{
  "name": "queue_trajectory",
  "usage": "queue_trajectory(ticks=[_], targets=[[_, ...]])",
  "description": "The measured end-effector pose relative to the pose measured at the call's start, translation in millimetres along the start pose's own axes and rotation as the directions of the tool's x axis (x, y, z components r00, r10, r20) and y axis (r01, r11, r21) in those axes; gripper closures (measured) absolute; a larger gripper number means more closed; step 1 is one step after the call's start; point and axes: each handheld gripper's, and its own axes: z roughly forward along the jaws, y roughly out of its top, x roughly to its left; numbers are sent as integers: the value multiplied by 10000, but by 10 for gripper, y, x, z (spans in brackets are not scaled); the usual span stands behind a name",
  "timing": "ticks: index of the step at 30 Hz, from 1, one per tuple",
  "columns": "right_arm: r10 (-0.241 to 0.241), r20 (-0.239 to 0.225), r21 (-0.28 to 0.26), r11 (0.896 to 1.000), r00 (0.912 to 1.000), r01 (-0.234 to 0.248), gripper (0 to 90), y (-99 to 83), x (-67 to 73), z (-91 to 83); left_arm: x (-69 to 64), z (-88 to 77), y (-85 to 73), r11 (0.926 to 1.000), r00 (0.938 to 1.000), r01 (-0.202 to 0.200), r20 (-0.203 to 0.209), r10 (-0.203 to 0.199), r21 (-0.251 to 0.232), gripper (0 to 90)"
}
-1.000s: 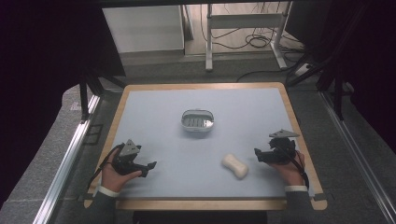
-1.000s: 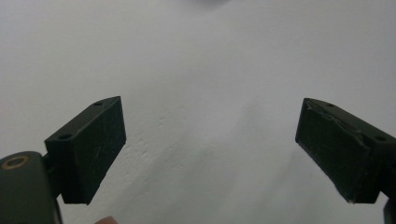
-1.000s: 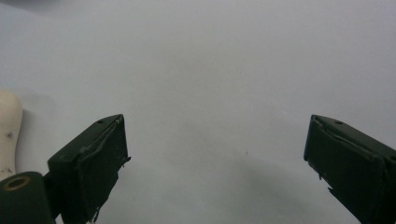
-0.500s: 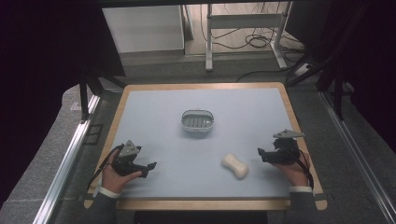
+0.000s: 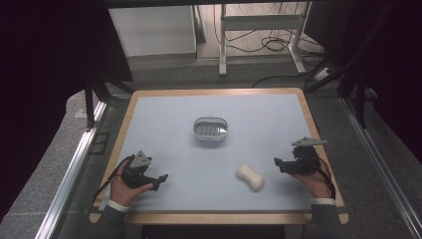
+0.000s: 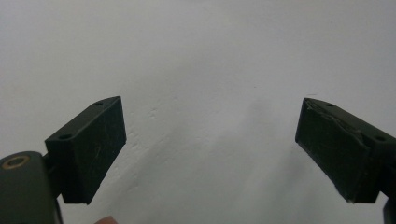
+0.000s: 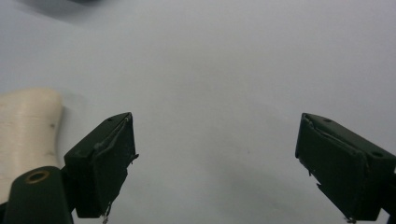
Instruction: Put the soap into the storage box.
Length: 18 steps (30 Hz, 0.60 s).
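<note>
Pale blue table top (image 5: 164, 119) carries a cream bone-shaped soap (image 5: 250, 177) near the front, right of centre. Just right of it rests the right gripper (image 5: 276, 163), jaws apart and empty. Left gripper (image 5: 161, 179) sits front left, likewise spread. Farther back stands a small metal basket (image 5: 210, 128).

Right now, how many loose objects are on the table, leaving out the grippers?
2: a cream soap bar near the front, beside the right gripper, and a grey soap dish at the table's middle. Nothing looks hidden.
</note>
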Motion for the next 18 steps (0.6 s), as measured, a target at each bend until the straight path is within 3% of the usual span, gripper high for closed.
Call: queue_trajectory(ticks=[5, 8, 18], targets=[[-269, -332, 2, 9996, 9991, 270, 118, 56, 84, -68, 29, -61, -5, 9999, 10000, 40, -35, -40, -143, 92], [-872, -395, 458, 9950, 9954, 889, 130, 137, 186, -123, 31, -58, -7, 9998, 10000, 29, -7, -29, -186, 92], [-1371, -1105, 1007, 9838, 9844, 1483, 155, 327, 369, -134, 20, -37, -4, 9999, 10000, 60, 14, -60, -110, 92]])
